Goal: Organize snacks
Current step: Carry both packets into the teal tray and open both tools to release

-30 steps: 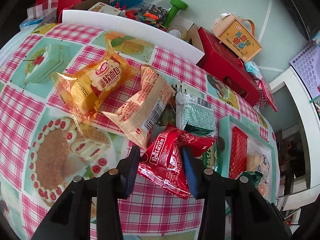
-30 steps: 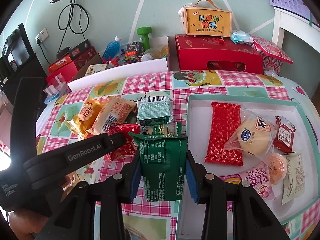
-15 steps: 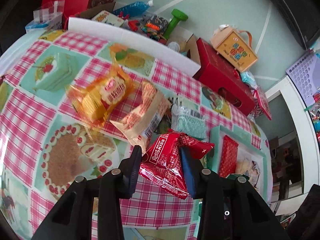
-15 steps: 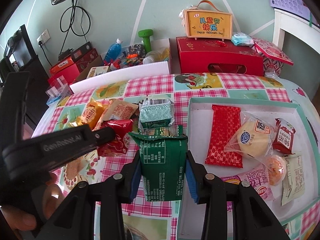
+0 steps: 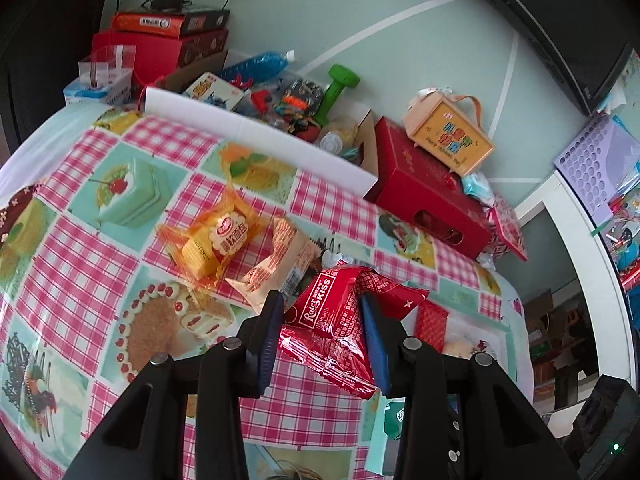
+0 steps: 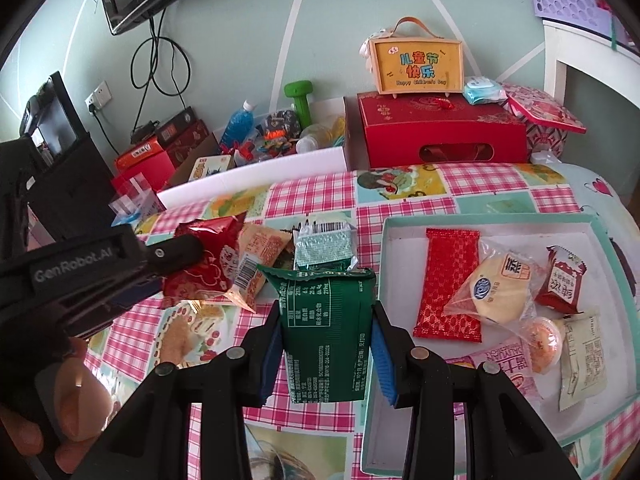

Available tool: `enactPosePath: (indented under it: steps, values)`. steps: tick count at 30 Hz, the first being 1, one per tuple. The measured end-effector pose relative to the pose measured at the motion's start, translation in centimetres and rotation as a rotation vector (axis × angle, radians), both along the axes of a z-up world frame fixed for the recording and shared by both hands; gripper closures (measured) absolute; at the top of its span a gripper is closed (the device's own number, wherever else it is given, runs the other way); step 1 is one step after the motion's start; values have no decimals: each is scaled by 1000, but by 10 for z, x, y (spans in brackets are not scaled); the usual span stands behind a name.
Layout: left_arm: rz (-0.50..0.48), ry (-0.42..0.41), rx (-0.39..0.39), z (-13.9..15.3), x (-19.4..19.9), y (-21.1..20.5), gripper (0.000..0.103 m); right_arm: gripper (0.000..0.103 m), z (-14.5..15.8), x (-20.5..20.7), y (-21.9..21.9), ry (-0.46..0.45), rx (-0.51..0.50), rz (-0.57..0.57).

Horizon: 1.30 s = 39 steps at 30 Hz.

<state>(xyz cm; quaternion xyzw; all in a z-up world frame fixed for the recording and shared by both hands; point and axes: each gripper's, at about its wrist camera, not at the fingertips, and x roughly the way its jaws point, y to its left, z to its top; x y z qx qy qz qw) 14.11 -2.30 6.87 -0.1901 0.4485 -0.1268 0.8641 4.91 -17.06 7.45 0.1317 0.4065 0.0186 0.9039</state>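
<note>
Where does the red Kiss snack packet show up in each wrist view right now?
Left wrist view: red Kiss packet sits low centre, pinched in the left tool.
Right wrist view: the same packet is at mid left, sticking out past the left tool's black body, above the checked tablecloth.
Shared landmark: the red gift box behind the table, with the orange handled box on top.

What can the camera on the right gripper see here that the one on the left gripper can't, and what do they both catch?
Only the right wrist view shows the dark green packet clamped in the right gripper, the tray's full contents such as the round bun, and the person's hand.

Only the left wrist view shows the left gripper from behind, its fingers squeezing the red packet from both sides, and the orange bread packet in full.

Both show the checked tablecloth, the red gift box and the green dumbbell.
</note>
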Motion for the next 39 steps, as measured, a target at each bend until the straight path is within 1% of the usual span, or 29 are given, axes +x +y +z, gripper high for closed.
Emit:
enactPosePath:
  steps: [5,10,14,18,21,24,25,26,29,33,39]
  values:
    - [-20,-32,-4,14,-8,-7,63,61,11,-7,-17,-26,7,-32]
    - [-62,-57,-7,24,-16,-23,63,61,20,-16,-45,-34,4,-109]
    - [-108,-57,-2,25,-20,-39,63,61,20,-23,-75,-21,1,-187]
    - [-160,-48,6,21,-25,-61,63,61,14,-29,-108,5,8,-271]
    - [-197,-41,26,14,-26,-80,63,61,10,-35,-132,20,12,-330]
    - [-227,-35,42,9,-29,-95,65,61,5,-41,-152,40,7,-383]
    - [-237,-35,48,6,-30,-102,69,61,4,-44,-159,47,6,-401]
    - [-243,-36,51,5,-31,-106,77,61,1,-47,-168,55,5,-425]
    - [-263,-41,66,0,-31,-119,77,61,-5,-54,-189,70,4,-481]
    - [-266,-9,77,-13,-29,-128,77,61,-15,-63,-213,106,4,-542]
    - [-223,16,104,-20,-25,-121,77,61,-35,-63,-227,161,3,-569]
